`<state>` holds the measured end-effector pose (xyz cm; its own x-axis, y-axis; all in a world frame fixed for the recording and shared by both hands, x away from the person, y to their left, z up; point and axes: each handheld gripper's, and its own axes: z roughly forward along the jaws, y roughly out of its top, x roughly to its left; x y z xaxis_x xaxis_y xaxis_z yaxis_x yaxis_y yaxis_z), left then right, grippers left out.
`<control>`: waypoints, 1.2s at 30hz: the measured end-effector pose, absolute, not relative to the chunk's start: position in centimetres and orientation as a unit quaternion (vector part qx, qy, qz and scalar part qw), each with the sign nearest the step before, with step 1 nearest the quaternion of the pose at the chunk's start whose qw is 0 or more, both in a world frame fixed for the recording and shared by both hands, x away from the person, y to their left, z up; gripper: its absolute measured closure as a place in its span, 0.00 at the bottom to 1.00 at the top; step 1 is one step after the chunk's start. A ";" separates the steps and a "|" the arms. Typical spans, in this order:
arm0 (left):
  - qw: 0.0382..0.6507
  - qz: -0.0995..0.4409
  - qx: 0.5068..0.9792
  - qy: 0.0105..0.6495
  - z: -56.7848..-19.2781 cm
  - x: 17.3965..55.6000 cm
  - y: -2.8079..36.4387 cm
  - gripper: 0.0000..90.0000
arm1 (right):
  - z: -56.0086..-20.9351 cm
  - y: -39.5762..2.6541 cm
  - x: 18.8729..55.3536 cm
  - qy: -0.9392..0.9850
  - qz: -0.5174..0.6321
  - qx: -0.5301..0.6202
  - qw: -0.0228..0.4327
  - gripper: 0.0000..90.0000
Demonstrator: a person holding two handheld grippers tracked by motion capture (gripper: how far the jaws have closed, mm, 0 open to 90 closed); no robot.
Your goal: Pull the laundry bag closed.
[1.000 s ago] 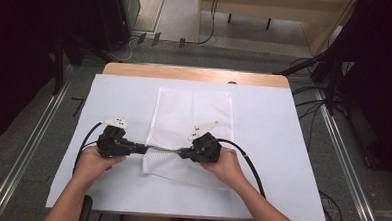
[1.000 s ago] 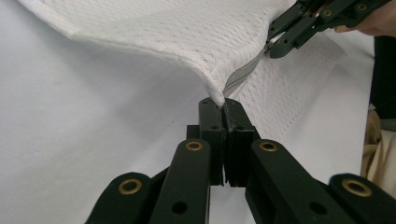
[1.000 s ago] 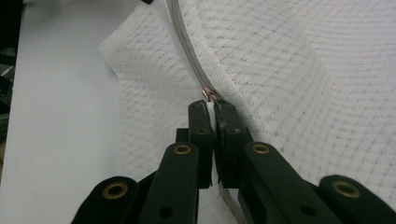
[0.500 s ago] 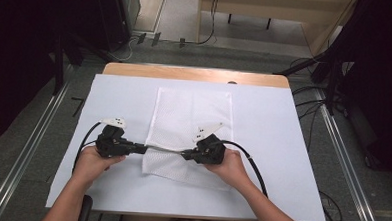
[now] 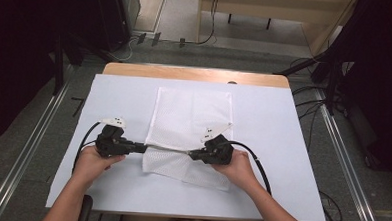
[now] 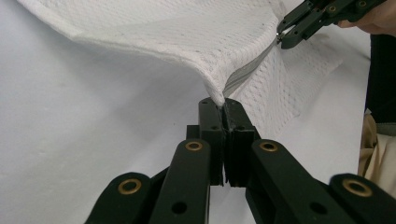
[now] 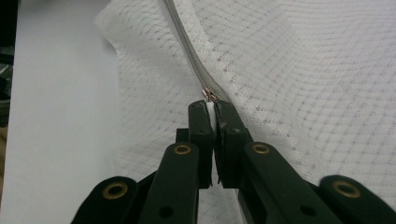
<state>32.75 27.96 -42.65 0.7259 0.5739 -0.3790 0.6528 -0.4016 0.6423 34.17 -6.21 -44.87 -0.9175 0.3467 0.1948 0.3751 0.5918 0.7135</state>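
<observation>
Tongs (image 5: 141,148) (image 5: 192,154) both still clamped on mesh bag's (image 5: 194,115) zipper, right pull (image 7: 208,94) barely shifted

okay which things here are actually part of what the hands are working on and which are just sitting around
In use:
white mesh bag
grey zipper
zipper pull
left gripper, clamping the bag's edge at the zipper's end
right gripper, shut on the pull

Just there:
white table cover
floor cables
</observation>
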 end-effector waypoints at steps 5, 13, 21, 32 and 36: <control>0.405 -0.047 0.835 0.369 -42.6 32.7 28.0 0.99 | -44.8 -6.6 34.1 -0.893 -0.401 -0.203 0.015 0.98; 0.406 -0.044 0.834 0.370 -42.6 32.7 28.0 0.99 | -44.8 -7.2 34.1 -0.892 -0.401 -0.206 0.015 0.98; 0.405 -0.044 0.834 0.371 -42.6 32.7 28.1 0.99 | -44.8 -7.6 33.9 -0.893 -0.398 -0.208 0.019 0.98; 0.404 -0.042 0.833 0.374 -42.5 32.8 28.2 0.99 | -44.9 -8.3 33.9 -0.897 -0.387 -0.211 0.014 0.98; 0.406 -0.043 0.833 0.373 -42.5 32.7 28.2 0.99 | -44.8 -8.9 34.0 -0.897 -0.386 -0.215 0.012 0.98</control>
<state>32.73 28.17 -42.50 0.7174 0.5876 -0.3744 0.6569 -0.3915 0.6444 33.97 -8.93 -44.76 -0.9070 0.3772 0.1871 0.3952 0.6096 0.6871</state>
